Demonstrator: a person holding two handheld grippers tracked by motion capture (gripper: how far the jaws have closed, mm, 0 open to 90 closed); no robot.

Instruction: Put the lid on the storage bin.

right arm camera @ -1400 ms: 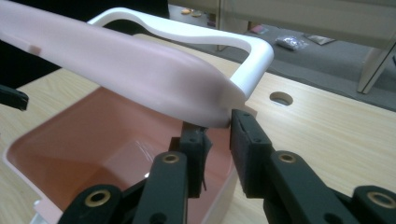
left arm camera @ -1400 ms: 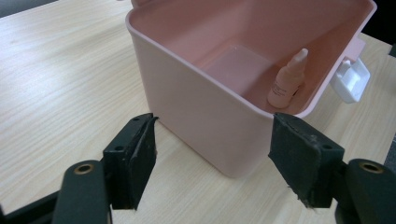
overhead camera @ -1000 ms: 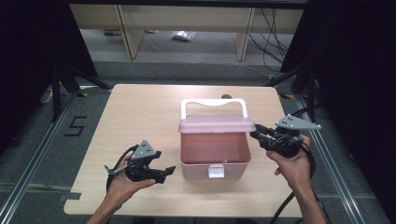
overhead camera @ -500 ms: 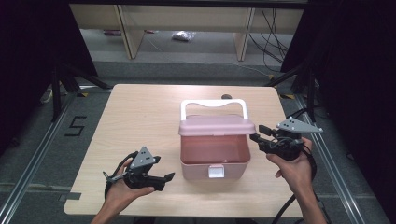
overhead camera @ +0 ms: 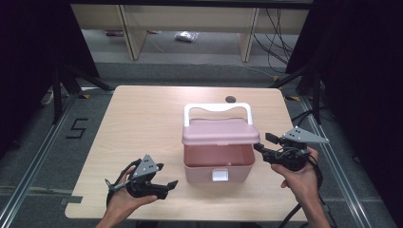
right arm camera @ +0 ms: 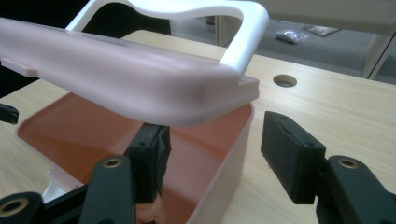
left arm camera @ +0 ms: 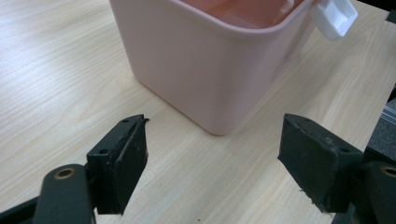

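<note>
The right gripper had just spread its jaws off the smooth pink plastic box; the left gripper, released, had slid nearer.

Left hand-held gripper gapes wide; right hand-held gripper jaws have just been opening.

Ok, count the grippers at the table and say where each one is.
2. The left gripper is near the front-left of the pink box; the right gripper is at its right wall.

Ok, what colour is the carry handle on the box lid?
White handle on the pink lid, clearest in the right gripper view.
</note>
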